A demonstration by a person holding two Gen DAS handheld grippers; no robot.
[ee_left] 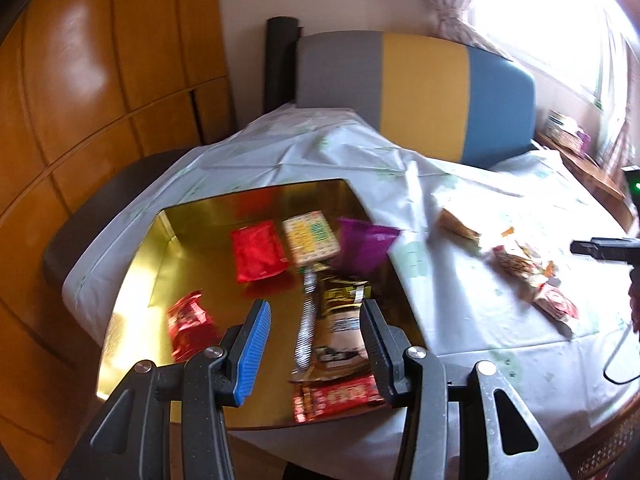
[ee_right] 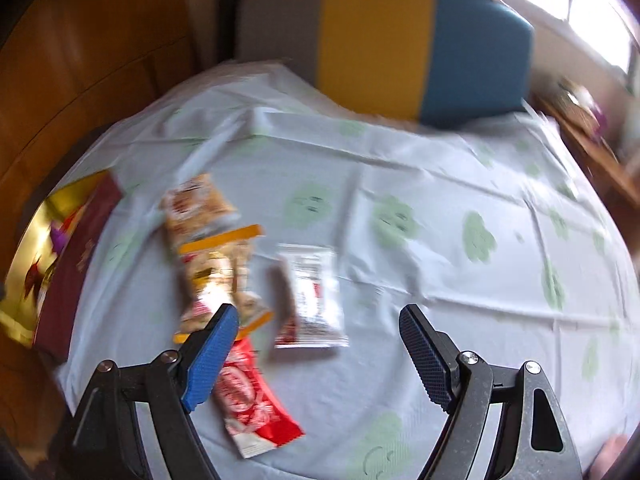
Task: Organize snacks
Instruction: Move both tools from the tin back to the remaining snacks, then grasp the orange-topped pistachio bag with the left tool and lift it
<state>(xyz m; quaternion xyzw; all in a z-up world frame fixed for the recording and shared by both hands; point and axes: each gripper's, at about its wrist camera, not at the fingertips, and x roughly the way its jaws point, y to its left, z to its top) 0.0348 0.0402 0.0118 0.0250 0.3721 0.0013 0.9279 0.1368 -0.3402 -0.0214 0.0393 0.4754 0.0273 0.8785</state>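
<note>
Right gripper [ee_right: 316, 318], jaws standing wide and gripping nothing, is hovering over the silver-and-red crinkly foil snack packet [ee_right: 312, 294] lying flat just ahead on the pale green-flowered plastic tablecloth [ee_right: 440, 200]: probably light, soft, slippery, best pinched across its narrow middle; left gripper [ee_left: 316, 334], half-open, empty, is hanging above the gold-lined box [ee_left: 160, 248].

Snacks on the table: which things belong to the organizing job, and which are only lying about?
Job:
gold box
red packet in it
purple packet
silver wrapper
red wrapper

Lying about:
striped cushion
tablecloth
wooden cabinet
</note>
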